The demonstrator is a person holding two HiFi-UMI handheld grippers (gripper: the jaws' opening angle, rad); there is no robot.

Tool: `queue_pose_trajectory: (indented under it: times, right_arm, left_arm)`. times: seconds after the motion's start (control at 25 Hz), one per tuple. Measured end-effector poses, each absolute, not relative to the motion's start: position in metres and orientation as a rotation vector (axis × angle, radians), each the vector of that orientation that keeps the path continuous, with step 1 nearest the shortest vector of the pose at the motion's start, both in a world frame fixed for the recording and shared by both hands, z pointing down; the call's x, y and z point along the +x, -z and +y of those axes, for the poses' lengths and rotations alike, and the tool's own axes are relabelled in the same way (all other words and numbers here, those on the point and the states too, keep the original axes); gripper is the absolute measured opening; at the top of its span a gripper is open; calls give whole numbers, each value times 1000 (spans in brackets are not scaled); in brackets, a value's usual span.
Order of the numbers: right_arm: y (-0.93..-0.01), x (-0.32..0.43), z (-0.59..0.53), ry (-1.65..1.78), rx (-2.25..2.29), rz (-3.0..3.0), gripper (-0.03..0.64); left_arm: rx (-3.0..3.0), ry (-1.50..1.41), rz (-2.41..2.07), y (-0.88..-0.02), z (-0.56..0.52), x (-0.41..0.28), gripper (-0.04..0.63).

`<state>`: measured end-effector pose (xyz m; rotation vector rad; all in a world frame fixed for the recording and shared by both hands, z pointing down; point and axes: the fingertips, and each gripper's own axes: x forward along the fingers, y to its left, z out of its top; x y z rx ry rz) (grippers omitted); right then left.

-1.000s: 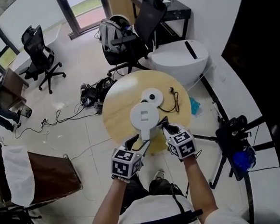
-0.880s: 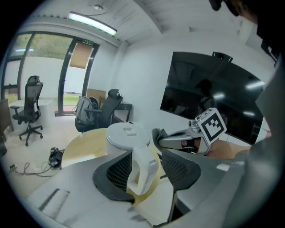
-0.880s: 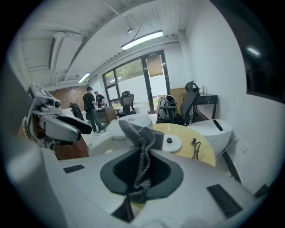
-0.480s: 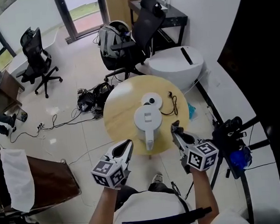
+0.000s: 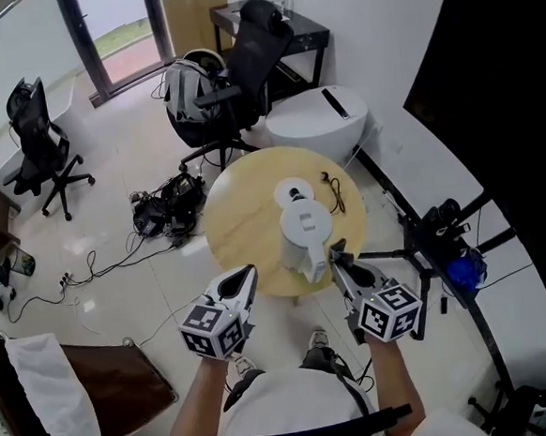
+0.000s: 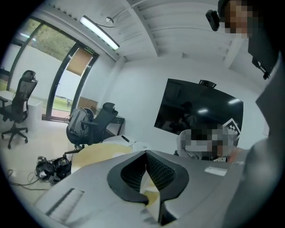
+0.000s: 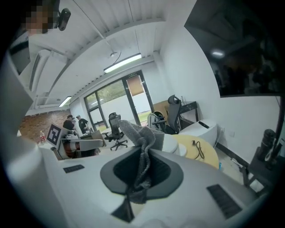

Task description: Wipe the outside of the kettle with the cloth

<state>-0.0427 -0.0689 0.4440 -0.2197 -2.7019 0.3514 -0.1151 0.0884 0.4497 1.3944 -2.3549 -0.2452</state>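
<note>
A white kettle [image 5: 304,231] stands on the round wooden table [image 5: 245,224], its handle towards me. Its round base [image 5: 295,194] and black cord [image 5: 333,194] lie just beyond it. My left gripper [image 5: 244,279] hangs over the table's near edge, left of the kettle and apart from it; in the left gripper view the left gripper [image 6: 145,154] is shut with nothing in it. My right gripper [image 5: 336,253] sits close beside the kettle's handle. In the right gripper view the right gripper [image 7: 143,156] is shut on a grey cloth [image 7: 139,133], with the kettle [image 7: 172,142] behind it.
An office chair with a backpack [image 5: 197,87] and a white rounded unit [image 5: 317,115] stand beyond the table. A black tripod with gear [image 5: 443,232] is close on the right. Cables and a bag [image 5: 164,210] lie on the floor at left. A brown seat [image 5: 107,385] is lower left.
Both grippers have drawn back from the kettle towards me and risen. The left jaws, open beside the handle before, have closed on nothing. The right still holds the cloth.
</note>
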Motion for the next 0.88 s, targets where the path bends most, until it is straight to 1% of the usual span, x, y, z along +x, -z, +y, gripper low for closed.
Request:
queue_pose_trajectory:
  times: [0.36, 0.56, 0.88]
  right_arm:
    - [-464, -41, -22, -281, 3, -2697, 31]
    - [-488, -51, -11, -255, 27, -2667, 31]
    - [-532, -70, -13, -390, 142, -2571, 31]
  left_arm:
    - [1770, -25, -2182, -435, 51, -155, 1]
    - [1844, -182, -2036, -457, 9, -175, 1]
    - [2021, -433, -1774, -484, -41, -189, 0]
